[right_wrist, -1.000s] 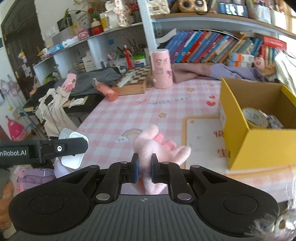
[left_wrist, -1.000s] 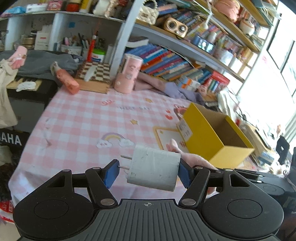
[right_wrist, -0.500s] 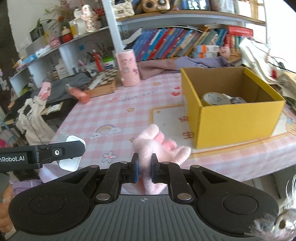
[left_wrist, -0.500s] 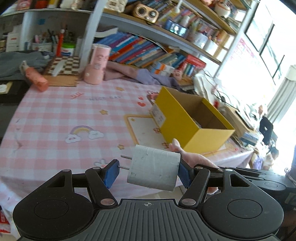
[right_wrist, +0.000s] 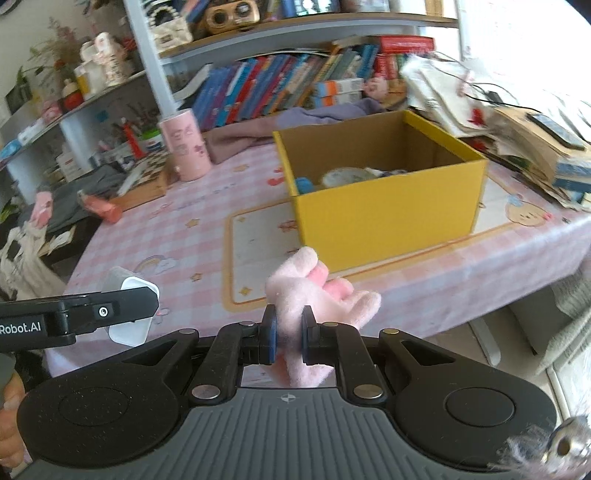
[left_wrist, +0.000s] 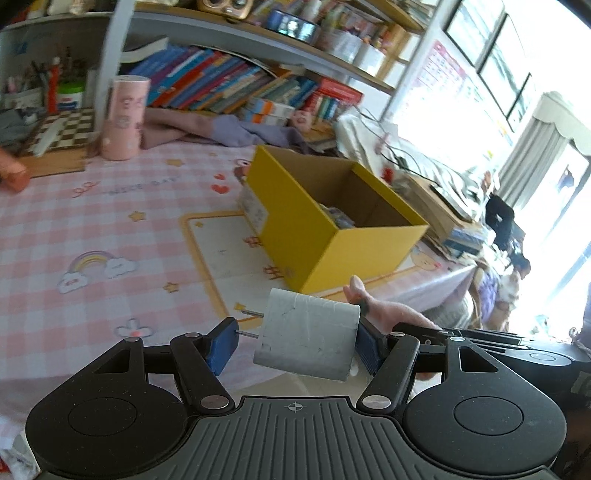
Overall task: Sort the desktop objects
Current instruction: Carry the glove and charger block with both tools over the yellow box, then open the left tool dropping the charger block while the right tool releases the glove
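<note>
Daylight poured in from the windows [left_wrist: 491, 55] on the right, which were blown out to white glare. The fisheye lenses bent the shelves [right_wrist: 295, 29] near the edges. Distant things were softly blurred, and the table [left_wrist: 110, 206] lay evenly lit.

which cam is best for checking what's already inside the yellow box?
Right wrist. It looks into the yellow box over its low front wall, showing a round pale item and a blue one. Left wrist sees the box from a corner; walls hide nearly all the contents.
</note>
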`<state>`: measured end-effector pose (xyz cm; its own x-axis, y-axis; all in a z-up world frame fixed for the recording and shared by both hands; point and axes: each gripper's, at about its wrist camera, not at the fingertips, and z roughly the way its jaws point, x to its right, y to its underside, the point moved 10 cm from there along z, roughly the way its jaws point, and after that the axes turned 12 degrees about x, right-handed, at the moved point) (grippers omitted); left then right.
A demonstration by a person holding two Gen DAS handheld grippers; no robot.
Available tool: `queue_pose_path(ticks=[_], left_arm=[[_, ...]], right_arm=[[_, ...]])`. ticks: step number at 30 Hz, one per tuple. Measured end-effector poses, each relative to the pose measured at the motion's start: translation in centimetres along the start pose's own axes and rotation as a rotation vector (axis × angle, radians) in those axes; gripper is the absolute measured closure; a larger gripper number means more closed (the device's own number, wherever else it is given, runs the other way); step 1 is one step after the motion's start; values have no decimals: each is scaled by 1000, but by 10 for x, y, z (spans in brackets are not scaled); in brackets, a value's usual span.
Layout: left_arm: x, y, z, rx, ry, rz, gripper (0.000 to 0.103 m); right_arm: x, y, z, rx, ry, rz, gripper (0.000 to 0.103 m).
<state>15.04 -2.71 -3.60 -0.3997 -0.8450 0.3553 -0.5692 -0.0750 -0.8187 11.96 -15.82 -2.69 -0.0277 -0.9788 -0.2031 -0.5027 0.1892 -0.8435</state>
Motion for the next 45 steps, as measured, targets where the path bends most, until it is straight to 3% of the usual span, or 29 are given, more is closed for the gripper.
queue_pose_path(ticks=[8,17,27,36,45], left_arm=[[36,1,25,-30,48,37,36],[63,-5,43,-28,57,64,36],[90,-42,62,52,47,141,36],[103,-83,93,146,-35,194,36],[95,-102,152,169,-159,195,36]], right_arm=[[40,-2,-7,1,50,41,92],[64,-13,-5,11,45,48,92],[83,-55,-1,150,19,11,92],[95,-119,25,260,-85,-64,92],[121,-151,88,222,-189,-137,92]])
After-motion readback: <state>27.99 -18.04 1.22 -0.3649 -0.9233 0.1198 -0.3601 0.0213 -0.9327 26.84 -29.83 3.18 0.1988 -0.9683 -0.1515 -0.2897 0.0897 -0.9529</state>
